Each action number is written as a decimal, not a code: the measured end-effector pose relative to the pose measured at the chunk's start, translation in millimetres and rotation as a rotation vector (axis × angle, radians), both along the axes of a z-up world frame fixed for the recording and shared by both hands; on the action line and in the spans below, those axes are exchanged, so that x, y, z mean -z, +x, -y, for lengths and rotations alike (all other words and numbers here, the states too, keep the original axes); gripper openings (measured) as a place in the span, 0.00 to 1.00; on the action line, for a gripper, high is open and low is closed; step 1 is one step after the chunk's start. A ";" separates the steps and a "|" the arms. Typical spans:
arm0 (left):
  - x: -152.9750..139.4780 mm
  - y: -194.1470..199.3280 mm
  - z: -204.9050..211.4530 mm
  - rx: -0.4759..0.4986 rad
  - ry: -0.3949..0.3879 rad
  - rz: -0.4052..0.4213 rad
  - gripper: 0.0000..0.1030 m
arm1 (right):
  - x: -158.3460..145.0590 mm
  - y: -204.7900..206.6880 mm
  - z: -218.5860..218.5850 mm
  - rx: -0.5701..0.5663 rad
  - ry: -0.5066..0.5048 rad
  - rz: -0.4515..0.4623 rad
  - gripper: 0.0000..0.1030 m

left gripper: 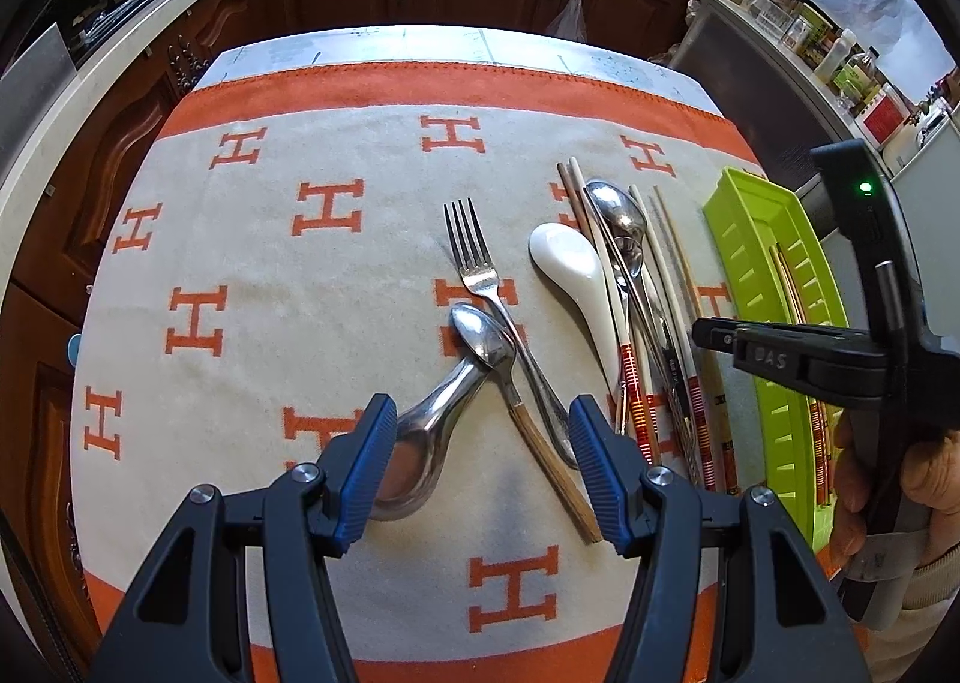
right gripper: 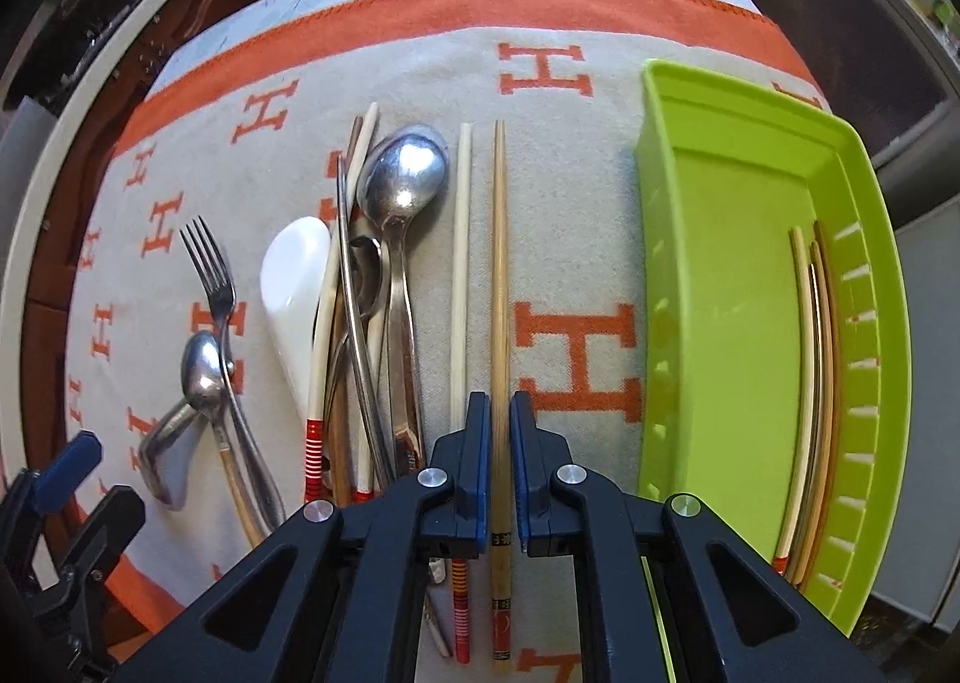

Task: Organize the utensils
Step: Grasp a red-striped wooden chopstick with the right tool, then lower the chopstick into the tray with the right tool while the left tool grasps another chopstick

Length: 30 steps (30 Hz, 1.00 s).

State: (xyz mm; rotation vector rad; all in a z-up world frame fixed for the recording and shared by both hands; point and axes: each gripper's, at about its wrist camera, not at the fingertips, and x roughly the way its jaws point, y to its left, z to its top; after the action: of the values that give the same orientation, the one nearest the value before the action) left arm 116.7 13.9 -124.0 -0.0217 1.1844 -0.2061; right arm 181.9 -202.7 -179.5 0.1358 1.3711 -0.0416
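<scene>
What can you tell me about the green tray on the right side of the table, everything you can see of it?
The green tray is a long, lime-green basket that looks like plastic, with a flat floor, raised walls and a flared rim. Narrow slots run along both long walls. It sits flat on the orange-and-cream cloth, right of the loose utensils. A few chopsticks already lie lengthwise inside against its right wall; the rest of the floor is bare. Neither gripper touches it.
</scene>
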 end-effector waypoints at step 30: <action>-1.7 44.7 116.1 0.116 -0.092 -0.080 0.50 | -53.6 -112.7 133.6 0.108 -0.041 0.157 0.07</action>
State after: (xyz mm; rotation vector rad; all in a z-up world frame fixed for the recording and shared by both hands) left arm 161.4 -102.3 -122.3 -0.0425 1.2561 -0.3651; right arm 69.1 -336.3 -125.9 0.1744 1.2048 -0.1464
